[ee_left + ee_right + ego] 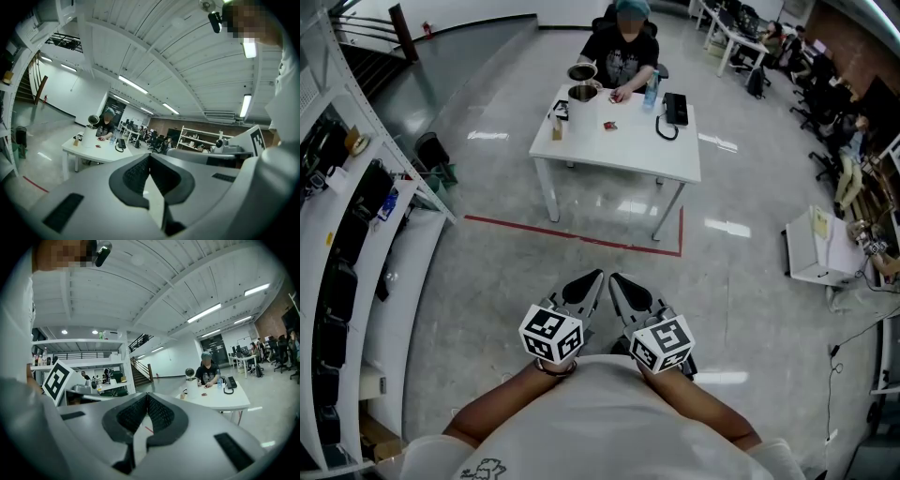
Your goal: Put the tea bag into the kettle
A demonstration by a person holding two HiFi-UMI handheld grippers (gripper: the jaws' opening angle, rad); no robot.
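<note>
The left claw (590, 285) and right claw (620, 288) are held side by side over the floor, well short of the white worktop (619, 152). Each has its jaws pressed together with nothing between them. The kettle (583, 92) stands with its lid tipped open near the worktop's far left corner, in front of a seated person (623, 52). A small red packet, apparently the tea bag (610, 125), lies flat near the worktop's middle, apart from the kettle, and a black telephone (675, 110) sits by the far right corner.
</note>
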